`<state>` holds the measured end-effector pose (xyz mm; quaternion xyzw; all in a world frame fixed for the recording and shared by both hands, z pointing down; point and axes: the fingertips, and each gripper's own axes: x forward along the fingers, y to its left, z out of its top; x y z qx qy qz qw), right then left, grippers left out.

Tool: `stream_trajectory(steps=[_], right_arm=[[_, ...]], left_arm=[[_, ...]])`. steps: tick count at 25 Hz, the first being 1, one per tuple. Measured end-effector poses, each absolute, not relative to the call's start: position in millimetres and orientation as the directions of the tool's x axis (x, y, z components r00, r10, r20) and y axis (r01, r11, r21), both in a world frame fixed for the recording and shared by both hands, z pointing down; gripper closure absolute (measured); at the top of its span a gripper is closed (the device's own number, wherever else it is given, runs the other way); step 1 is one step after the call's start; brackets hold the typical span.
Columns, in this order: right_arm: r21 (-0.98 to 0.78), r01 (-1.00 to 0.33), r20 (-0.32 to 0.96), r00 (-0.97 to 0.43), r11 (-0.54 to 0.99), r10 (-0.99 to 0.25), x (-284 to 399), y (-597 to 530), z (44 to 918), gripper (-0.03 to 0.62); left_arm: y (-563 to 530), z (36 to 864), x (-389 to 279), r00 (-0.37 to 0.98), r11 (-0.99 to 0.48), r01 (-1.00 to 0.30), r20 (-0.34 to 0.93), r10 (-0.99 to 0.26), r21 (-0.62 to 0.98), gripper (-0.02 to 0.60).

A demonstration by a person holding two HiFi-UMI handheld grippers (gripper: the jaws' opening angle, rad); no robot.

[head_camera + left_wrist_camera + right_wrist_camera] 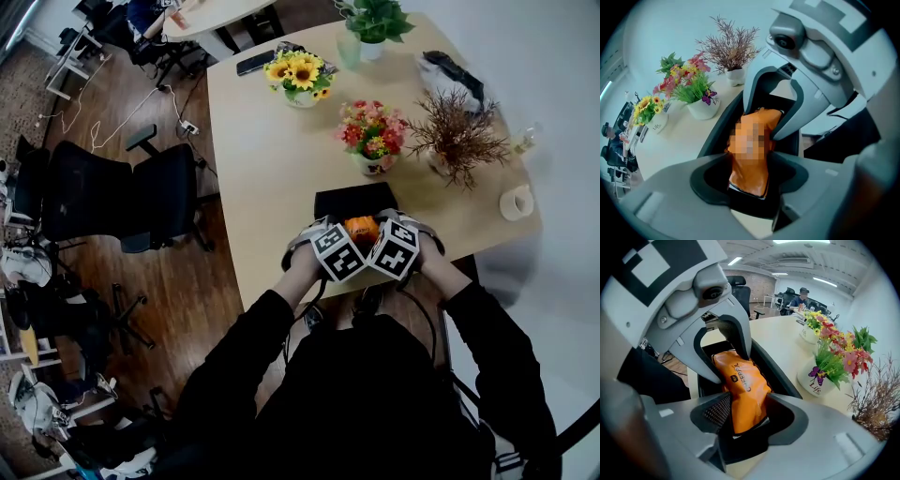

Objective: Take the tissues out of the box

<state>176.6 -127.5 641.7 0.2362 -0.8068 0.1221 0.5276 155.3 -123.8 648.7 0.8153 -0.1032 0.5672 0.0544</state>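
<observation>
At the far left of the head view, a black office chair point(112, 197) stands on the wood floor beside the pale table point(272, 169). Over the table's near edge, the person's left gripper point(750, 164) points steeply down. Its jaws are clenched on the orange tissue pack point(750, 136), which sits between the walls of the black box point(352, 199) (how far it has lifted off the bottom cannot be told). Just to the right, the right gripper point(745, 408) meets the same pack from the opposite side, its jaws likewise pressed against the orange wrapper. The two marker cubes sit almost touching. Farther back on the table stand a sunflower pot point(300, 77), a pot of red and pink flowers point(372, 136) and a dried twig plant point(457, 136). A white roll point(517, 202) lies near the right edge.
</observation>
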Motion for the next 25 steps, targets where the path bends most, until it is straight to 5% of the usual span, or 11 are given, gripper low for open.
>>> stream_trajectory(steps=[11,25], right_arm=[[0.154,-0.557,0.878,-0.302,0.816,-0.372,170.0,-117.9,590.3,0.379],[0.396,-0.466,0.733,-0.358,0.791,-0.578,77.2,-99.4,479.9,0.398]], left_arm=[[-118.2,595.2,144.5,0.412,-0.973,-0.196,0.890,-0.196,-0.123,0.376],[-101.2,493.9,46.6,0.452,-0.892,-0.306,0.774,-0.443,-0.332,0.391]])
